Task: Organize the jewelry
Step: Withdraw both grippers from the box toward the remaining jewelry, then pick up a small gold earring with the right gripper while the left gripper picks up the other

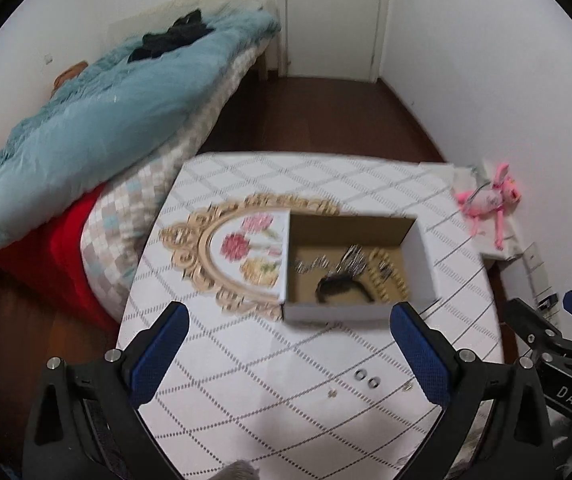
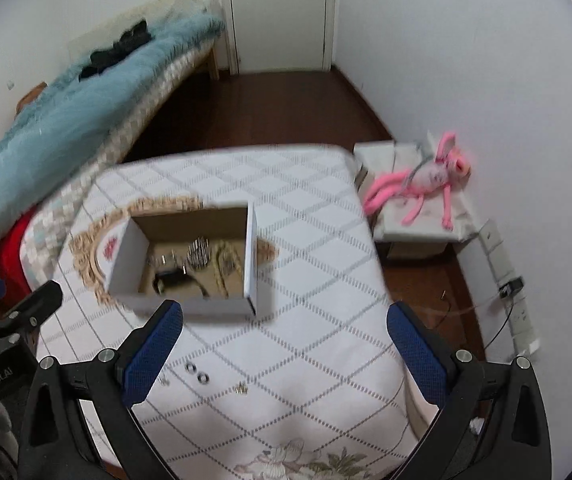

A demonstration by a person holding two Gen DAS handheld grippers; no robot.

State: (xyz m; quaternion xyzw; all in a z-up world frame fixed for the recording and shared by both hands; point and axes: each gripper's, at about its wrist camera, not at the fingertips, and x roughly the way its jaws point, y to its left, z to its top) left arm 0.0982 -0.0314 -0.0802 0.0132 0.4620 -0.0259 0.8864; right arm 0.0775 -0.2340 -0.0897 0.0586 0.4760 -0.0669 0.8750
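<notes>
1. Both tongs hung above the bench with jaws spread wide and empty: the left tongs [image 1: 286, 344] over the near cloth, the right tongs [image 2: 286, 344] beside them, likely poised to pick up loose pieces.
2. Two small rings [image 1: 367, 378] and tiny studs [image 2: 241, 388] lay on the cloth, apart from the open cardboard box [image 1: 422, 272], which already held chains and beads [image 1: 386, 276].
3. The box partly covered an ornate tray [image 1: 222, 256].
4. The bench [image 1: 270, 392] wore a white diamond-patterned cloth, with a bed [image 1: 86, 120] just beside it and a pink plush toy [image 2: 426, 184] near the wall.
</notes>
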